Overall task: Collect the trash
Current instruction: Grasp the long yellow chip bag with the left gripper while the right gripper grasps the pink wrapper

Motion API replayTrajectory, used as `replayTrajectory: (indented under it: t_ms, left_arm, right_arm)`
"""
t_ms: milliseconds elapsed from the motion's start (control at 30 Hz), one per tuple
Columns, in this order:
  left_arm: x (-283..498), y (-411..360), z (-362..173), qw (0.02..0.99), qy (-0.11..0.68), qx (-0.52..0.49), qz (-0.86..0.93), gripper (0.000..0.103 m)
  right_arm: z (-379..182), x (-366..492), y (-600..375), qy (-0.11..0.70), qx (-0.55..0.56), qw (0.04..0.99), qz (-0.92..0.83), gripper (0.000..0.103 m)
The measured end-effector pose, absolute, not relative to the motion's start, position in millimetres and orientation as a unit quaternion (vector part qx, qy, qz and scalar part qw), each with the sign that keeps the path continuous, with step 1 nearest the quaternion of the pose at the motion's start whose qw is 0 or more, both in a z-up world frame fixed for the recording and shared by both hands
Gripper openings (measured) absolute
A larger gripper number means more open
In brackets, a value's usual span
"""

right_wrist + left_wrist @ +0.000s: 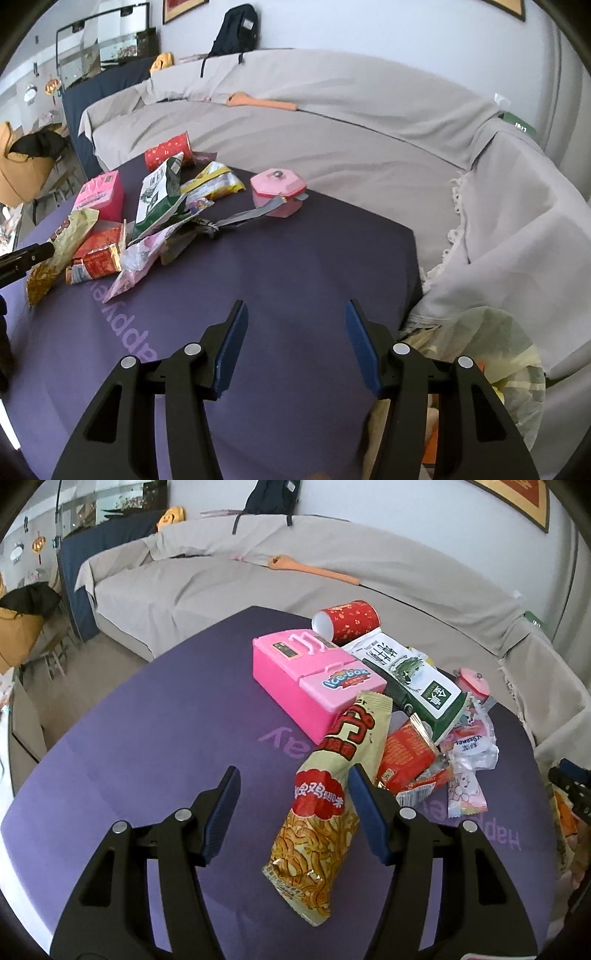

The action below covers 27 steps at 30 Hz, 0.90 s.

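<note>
Your left gripper (293, 794) is spread wide above the purple mat (155, 746), its 2 blue pads apart and gripping nothing. The long snack bag (325, 805) lies between the jaws, nearer the right pad, which looks to be touching or just shy of the bag's edge; from this angle you cannot tell which. The bag's top end leans toward the pink box (314, 679), the toy fridge lying on the mat that serves here as the landmark.

Just right of the pink box lies the green-and-white bag (413, 672), and behind the box the red cup (351, 622) lies on its side, its mouth turned toward the box. In front of the box, beside the snack bag, is the red wrapper (406, 757), with clear crumpled wrappers (472, 746) further right. A small pink pot (474, 681) sits beyond the green-and-white bag, well right of the box.

Your right gripper (295, 328) is also released, jaws wide, holding nothing, over a bare stretch of mat well right of the pink box (101, 194) and the trash pile. A pale plastic sack (495, 354) hangs off the mat's right edge beside that gripper. The grey sofa (332, 125) curves behind the mat.
</note>
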State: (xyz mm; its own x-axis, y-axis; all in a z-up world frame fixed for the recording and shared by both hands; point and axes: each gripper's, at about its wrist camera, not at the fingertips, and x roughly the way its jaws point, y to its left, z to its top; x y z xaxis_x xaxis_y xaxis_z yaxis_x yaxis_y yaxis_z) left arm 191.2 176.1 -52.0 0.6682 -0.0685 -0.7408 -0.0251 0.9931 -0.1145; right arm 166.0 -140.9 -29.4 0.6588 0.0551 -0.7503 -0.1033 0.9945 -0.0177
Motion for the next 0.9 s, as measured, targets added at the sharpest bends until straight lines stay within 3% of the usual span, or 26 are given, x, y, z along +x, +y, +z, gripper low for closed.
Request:
replayTrajectory:
  t_ms: [67,133,300,667,800,900]
  left_arm:
    - [193,177,-51,0.91,0.408,-0.064,-0.027,0.046]
    - [194,177,-49,0.911,0.405,-0.063,-0.041,0.024]
    - [192,188,-41,0.914,0.395,-0.075,-0.051,0.003]
    - [188,195,-37,0.916,0.39,-0.074,-0.062,0.004]
    - [188,187,-34,0.915,0.387,-0.059,-0.093,0.042]
    - [195,179,-38,0.913,0.394,-0.035,-0.098,0.043]
  right_arm:
    - [-30,171,-137,0.413,-0.027,0.91,0.042,0.052]
    - [-29,175,-132,0.412,-0.024,0.91,0.039,0.052]
    - [-23,180,-117,0.405,-0.031,0.913,0.042,0.052]
    - [-29,188,-82,0.405,-0.033,0.91,0.086,0.052]
    - [-28,189,-83,0.403,-0.028,0.91,0.087,0.052]
    - [-29,190,-86,0.402,-0.025,0.912,0.079,0.052]
